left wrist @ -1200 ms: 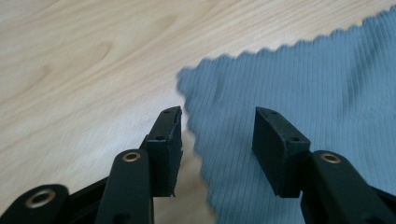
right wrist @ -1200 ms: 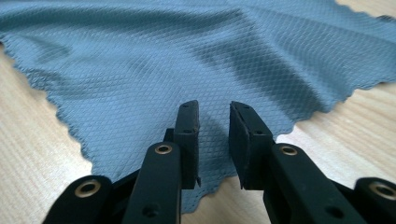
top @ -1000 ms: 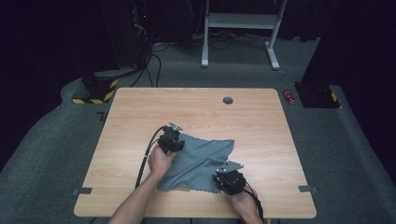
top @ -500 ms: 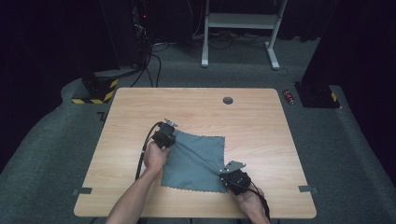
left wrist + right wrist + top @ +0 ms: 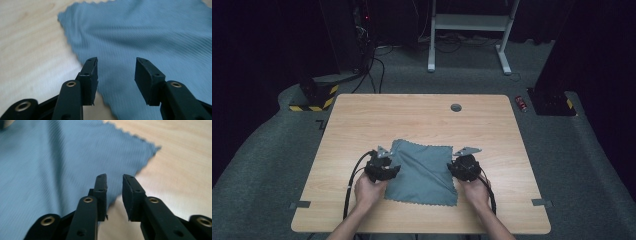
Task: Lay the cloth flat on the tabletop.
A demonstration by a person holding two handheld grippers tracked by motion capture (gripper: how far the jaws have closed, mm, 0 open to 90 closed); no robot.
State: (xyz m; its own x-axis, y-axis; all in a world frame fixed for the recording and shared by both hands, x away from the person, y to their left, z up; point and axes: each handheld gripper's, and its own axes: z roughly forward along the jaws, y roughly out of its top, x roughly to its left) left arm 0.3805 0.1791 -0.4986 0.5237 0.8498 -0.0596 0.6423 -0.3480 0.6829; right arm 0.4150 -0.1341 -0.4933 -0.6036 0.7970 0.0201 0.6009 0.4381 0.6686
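grey cloth (image 5: 424,170) flat on table (image 5: 412,115).

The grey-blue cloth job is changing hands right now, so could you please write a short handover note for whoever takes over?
Left gripper: open, jaws just opened, nothing between them, at the cloth's left edge.
Right gripper: open with a narrow gap, jaws just opened, nothing held, at the cloth's right edge.
Grey-blue cloth: lies spread nearly flat on the wooden table, between the two grippers on the person's side.
Done: cloth spread out and let go.
Left: judging by this, probably a fold or a final smoothing; regrip an edge or corner first.
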